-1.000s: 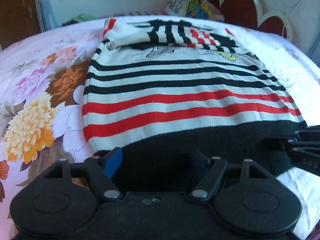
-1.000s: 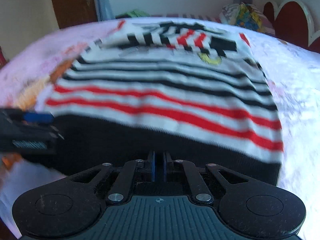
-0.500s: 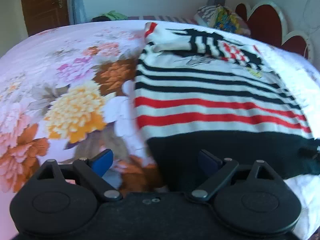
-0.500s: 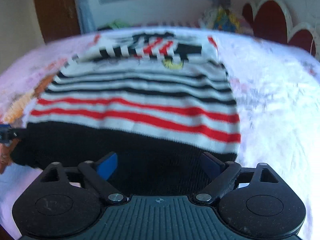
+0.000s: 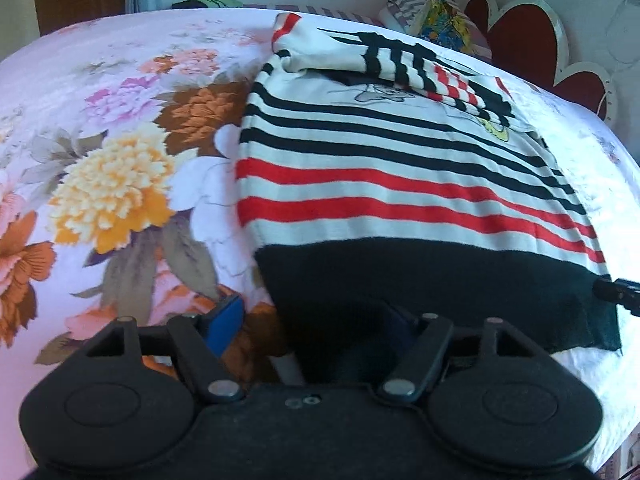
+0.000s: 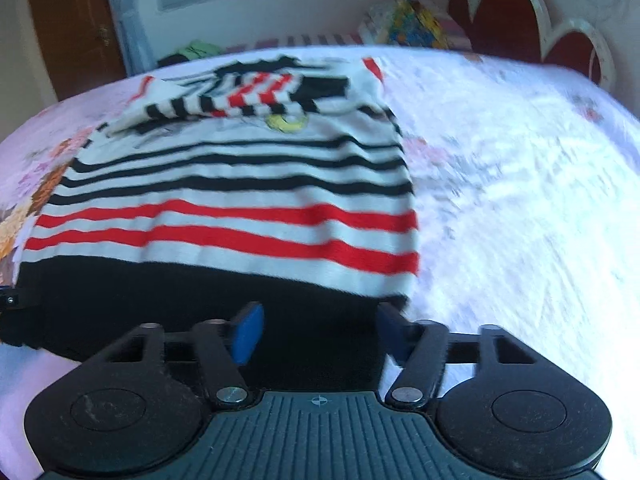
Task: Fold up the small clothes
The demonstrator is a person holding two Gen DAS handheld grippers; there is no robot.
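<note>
The striped sweater (image 5: 400,184) lies flat on the bed (image 5: 120,128), over the floral sheet, with its black hem band nearest both cameras and its sleeves already folded across the chest at the far end. That layout leaves the hem as the free edge, judged to be the one to lift for the next fold toward the collar.

The left gripper (image 5: 316,320) sits at the hem's left corner. Its jaws stand wide and hold nothing: the left blue pad is over bare sheet, and the right pad is over the black band. The right gripper (image 6: 320,320) sits at the hem's right corner, jaws likewise wide and empty, with the band running between the pads and the right pad at the cloth's edge. Each gripper straddles one corner, so the hem could be raised level. Whether the pads touch the fabric cannot be told.

Compared with one second ago, the right jaws have gone from nearly closed to wide, and the gripper has shifted rightward toward its corner. The left gripper, which was centred on the hem, swung out over the sheet half a second ago and now sits back at the left corner. The sweater itself has not visibly moved. The right view is motion-blurred.
</note>
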